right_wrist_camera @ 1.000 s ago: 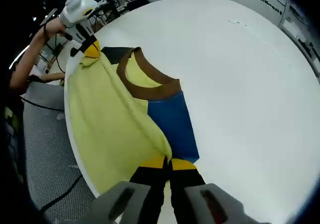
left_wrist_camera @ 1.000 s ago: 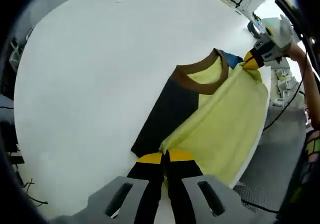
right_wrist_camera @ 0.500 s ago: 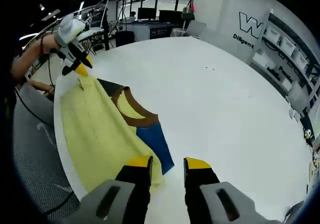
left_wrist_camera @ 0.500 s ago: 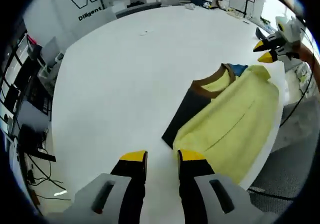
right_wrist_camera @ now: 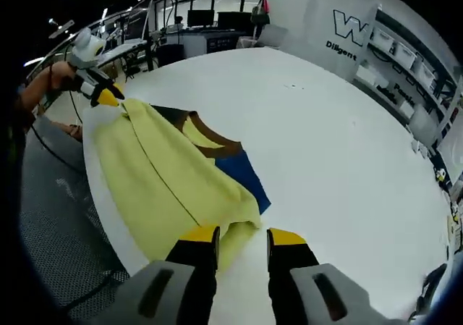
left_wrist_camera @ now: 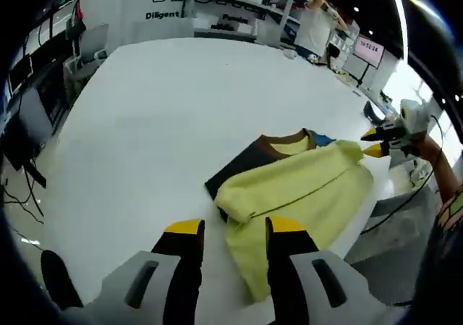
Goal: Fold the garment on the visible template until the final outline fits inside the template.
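The soft yellow garment [left_wrist_camera: 304,195] with its brown ribbed collar [left_wrist_camera: 281,141] lies folded near the smooth white counter [left_wrist_camera: 145,122] edge. Left hand-held gripper [left_wrist_camera: 233,231] and right hand-held gripper [right_wrist_camera: 241,236] hover, jaws apart, empty.

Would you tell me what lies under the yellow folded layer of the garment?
Under the yellow layer, a brown collar, a blue panel and a dark panel peek out; whatever lies farther beneath is covered.
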